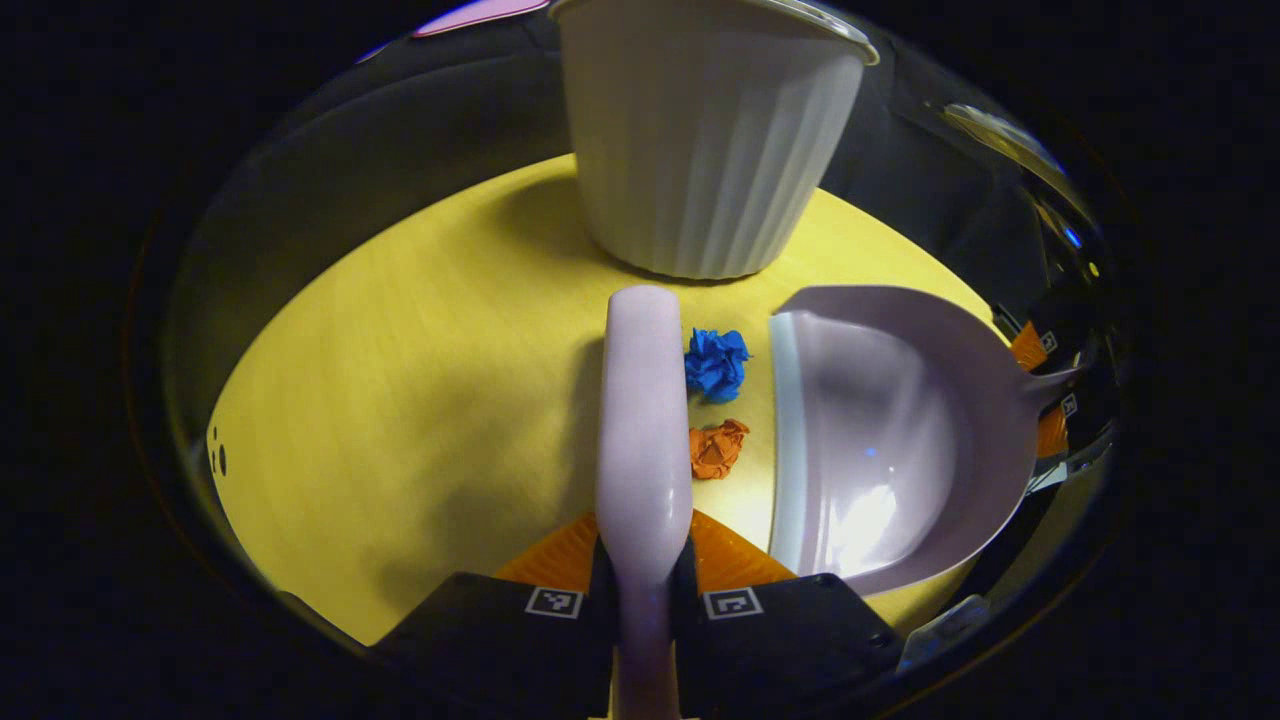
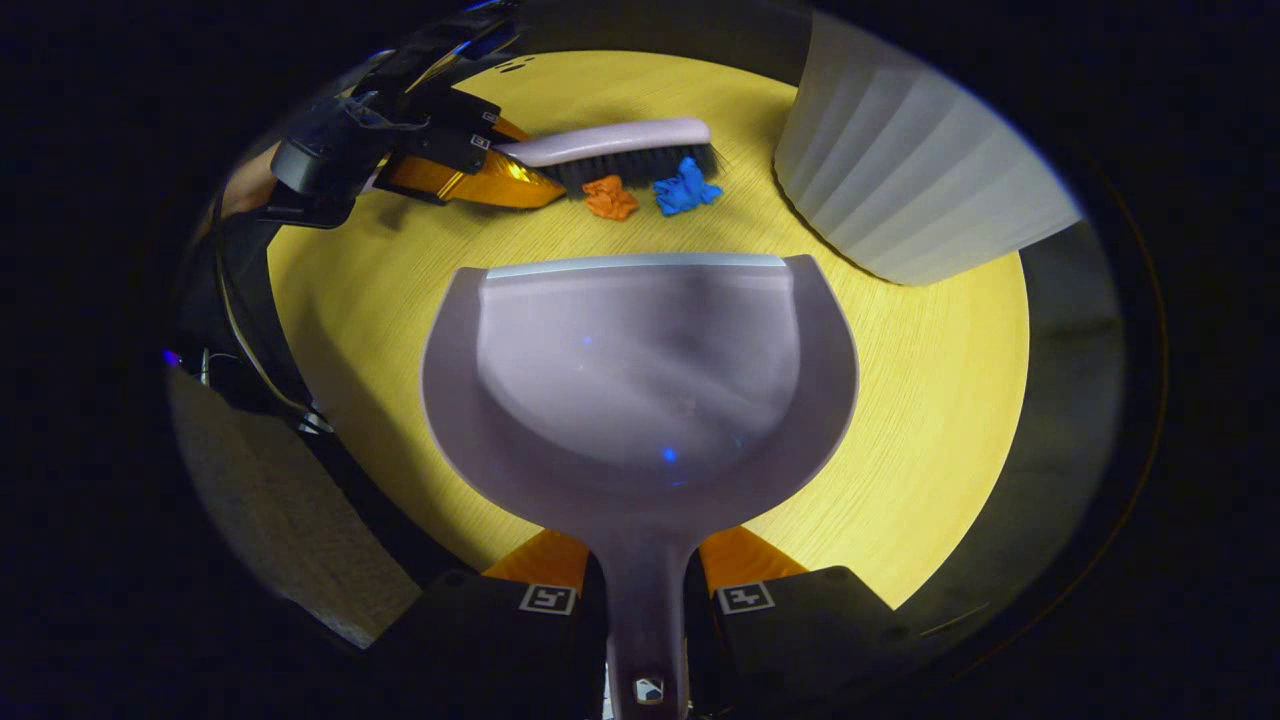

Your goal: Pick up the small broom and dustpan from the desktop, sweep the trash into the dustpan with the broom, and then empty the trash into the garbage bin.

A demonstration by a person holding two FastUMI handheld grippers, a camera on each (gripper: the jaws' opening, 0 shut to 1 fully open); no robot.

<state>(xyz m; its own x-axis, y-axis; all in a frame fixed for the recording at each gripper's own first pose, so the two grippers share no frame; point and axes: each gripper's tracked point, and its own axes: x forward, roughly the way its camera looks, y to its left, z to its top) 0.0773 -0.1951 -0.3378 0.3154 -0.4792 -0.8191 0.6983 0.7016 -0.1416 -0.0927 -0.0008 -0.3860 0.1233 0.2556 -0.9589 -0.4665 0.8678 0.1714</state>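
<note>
Currently, the left gripper clamps the lilac broom; the right gripper clamps the dustpan handle. Blue paper wad and orange paper wad lie between bristles and pan lip, near the ribbed garbage bin. Risk: a fast stroke could flick wads past the lip across the yellow desktop.

Count from my end: 1 broom, 1 dustpan, 1 ribbed bin. Trash: 2 paper wads, i.e. 1 blue wad and 1 orange wad. Grippers: 2, the left gripper and right gripper. 1 tabletop.
</note>
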